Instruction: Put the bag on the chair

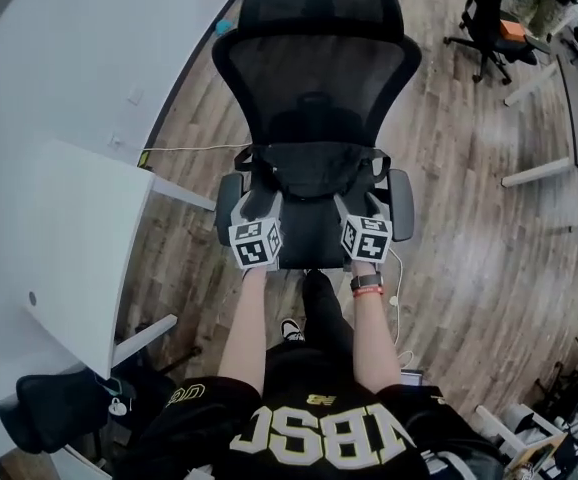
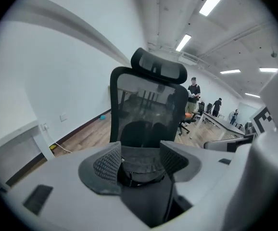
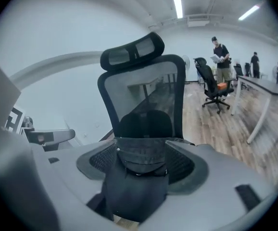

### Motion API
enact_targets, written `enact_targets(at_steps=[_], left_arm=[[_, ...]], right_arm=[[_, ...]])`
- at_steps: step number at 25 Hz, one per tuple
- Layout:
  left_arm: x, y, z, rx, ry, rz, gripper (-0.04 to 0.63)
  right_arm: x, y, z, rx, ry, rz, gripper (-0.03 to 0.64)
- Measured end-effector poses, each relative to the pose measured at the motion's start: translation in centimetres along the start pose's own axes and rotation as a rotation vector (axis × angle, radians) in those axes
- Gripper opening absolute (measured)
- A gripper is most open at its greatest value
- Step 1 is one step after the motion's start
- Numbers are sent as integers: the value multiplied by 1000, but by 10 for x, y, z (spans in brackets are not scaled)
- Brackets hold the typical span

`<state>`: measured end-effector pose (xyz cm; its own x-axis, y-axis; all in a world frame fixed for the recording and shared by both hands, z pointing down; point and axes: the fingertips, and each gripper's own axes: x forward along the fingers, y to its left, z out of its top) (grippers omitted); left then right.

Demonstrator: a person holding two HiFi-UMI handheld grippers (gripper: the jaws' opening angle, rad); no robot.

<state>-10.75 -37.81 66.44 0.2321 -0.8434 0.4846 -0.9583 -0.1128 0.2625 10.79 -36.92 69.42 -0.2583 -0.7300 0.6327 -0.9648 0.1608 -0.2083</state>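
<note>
Bag (image 1: 314, 180) lies on the chair (image 1: 314, 63), its top toward the backrest and its near end reaching the seat's front edge, midway between the armrests (image 1: 401, 203). Set that far back, the backrest stops it behind and the seat carries its whole length. It looks steady, and I judge the placing done or all but done.

The left gripper (image 1: 249, 206) is at the bag's front left corner and the right gripper (image 1: 362, 206) at its front right corner. They sit level with each other over the seat's front edge. A soft, wide bag taken by two corners neither folds nor swings, which probably explains this even, two-handed pose.

In the left gripper view the jaws are spread, with the bag's dark fabric and its zip band between the pads (image 2: 107, 163). The fabric fills the gap up to both of them, yet it shows no crease or squeeze. I take the pads to flank it, not clamp it.

The right gripper view shows much the same. The jaws are wide apart and the bag lies deep between the pads (image 3: 182, 165). Its body runs back toward the camera, and no pinch shows there either.

With the bag resting on the seat, neither gripper appears to bear its weight.
</note>
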Motion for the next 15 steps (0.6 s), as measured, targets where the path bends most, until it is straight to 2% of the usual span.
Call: enact_targets(at_steps=[3,8,15], left_arm=[[-34,-6,19,36,-58,7,248],[-89,-16,47,85,-160,14,151],[-161,-39,95,140,-337,-3,74]], right_arm=[[-34,16,18,-35,-81,-3,290],[-92,39,48,-90,-229,-20,231],[-161,71,77,-183,-359,-17,152]])
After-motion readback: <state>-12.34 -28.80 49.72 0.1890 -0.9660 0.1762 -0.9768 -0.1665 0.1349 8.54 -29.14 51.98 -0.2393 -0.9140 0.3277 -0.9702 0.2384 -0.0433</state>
